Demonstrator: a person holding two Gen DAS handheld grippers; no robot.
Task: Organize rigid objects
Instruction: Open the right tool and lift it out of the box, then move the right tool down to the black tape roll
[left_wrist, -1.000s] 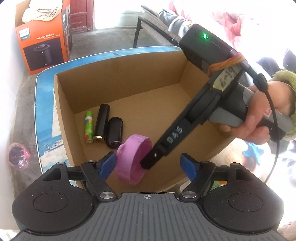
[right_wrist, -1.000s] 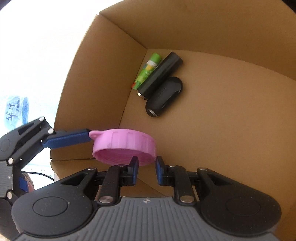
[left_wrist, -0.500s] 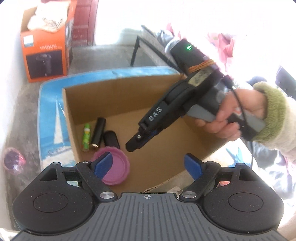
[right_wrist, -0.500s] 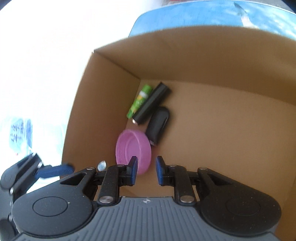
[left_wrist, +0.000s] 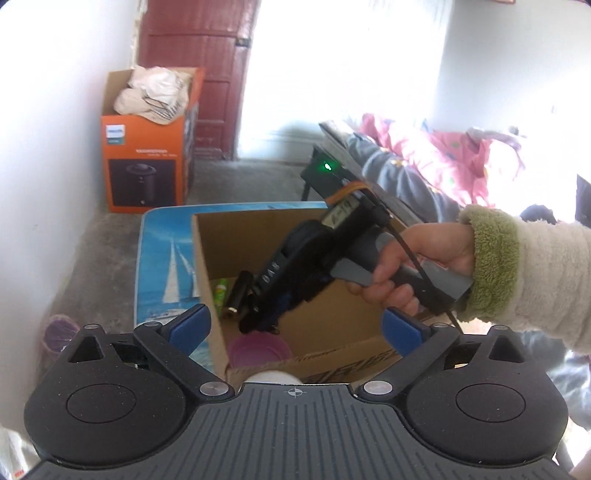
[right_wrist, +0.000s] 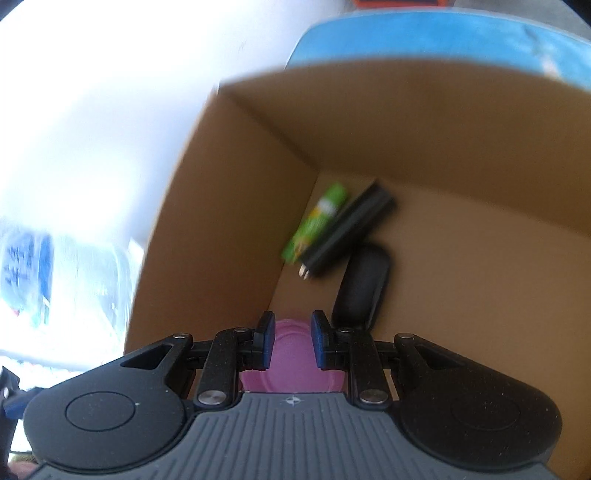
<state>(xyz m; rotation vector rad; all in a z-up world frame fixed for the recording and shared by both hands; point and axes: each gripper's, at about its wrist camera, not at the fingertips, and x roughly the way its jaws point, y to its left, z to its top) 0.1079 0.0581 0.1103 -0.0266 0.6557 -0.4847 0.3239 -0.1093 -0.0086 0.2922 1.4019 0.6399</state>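
A cardboard box stands on a blue sailboat-print table. On its floor lie a pink lid, a green tube, a black cylinder and a black oval case. My left gripper is open and empty, held above the box's near edge. My right gripper is above the lid with its jaws a narrow gap apart, holding nothing; it also shows in the left wrist view, held by a hand over the box.
An orange carton with cloth in it stands on the concrete floor by a red door. A bed with pink bedding is at the right. A white round object peeks out at the box's near edge.
The pink lid left my right gripper and now lies on the box floor. Both grippers have risen and pulled back from the box.
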